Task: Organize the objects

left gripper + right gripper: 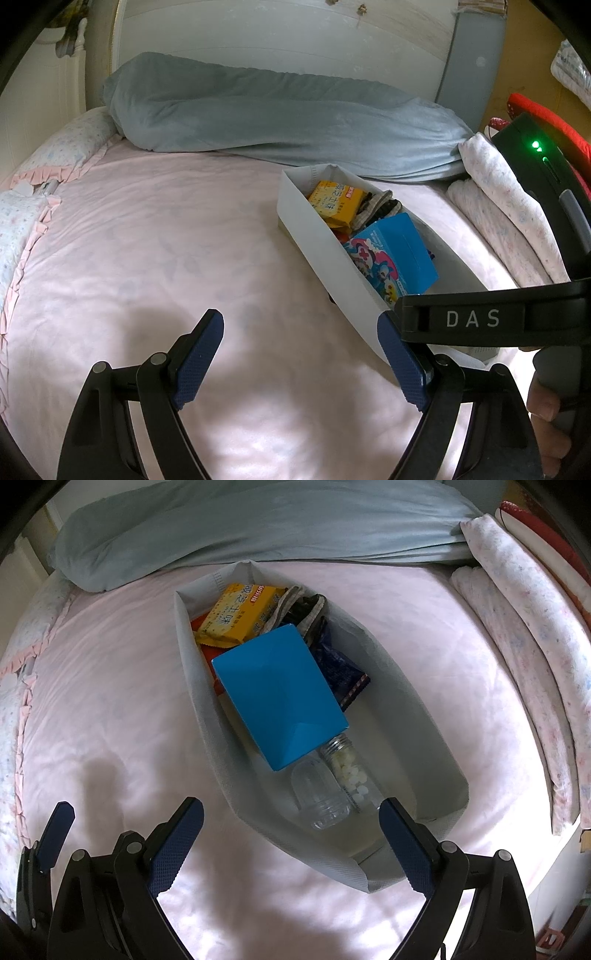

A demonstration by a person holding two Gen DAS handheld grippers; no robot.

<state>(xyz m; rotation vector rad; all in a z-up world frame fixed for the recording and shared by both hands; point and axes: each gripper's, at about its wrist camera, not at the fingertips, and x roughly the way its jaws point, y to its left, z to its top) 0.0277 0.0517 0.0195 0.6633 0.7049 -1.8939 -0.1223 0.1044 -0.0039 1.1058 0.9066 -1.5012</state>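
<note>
With both claws spread and empty, my right gripper (pixel 291 845) hangs over the white fabric bin (pixel 192 686) on the bed; left gripper (pixel 301 363) beside it. Risk: blue box (pixel 277 694) sits tilted atop clear bottles (pixel 332 786); nudging the soft wall could topple it.

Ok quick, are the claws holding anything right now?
Left claw: open, holding nothing, above the pink sheet.
Right claw: open, holding nothing, over the near end of the white bin.
</note>
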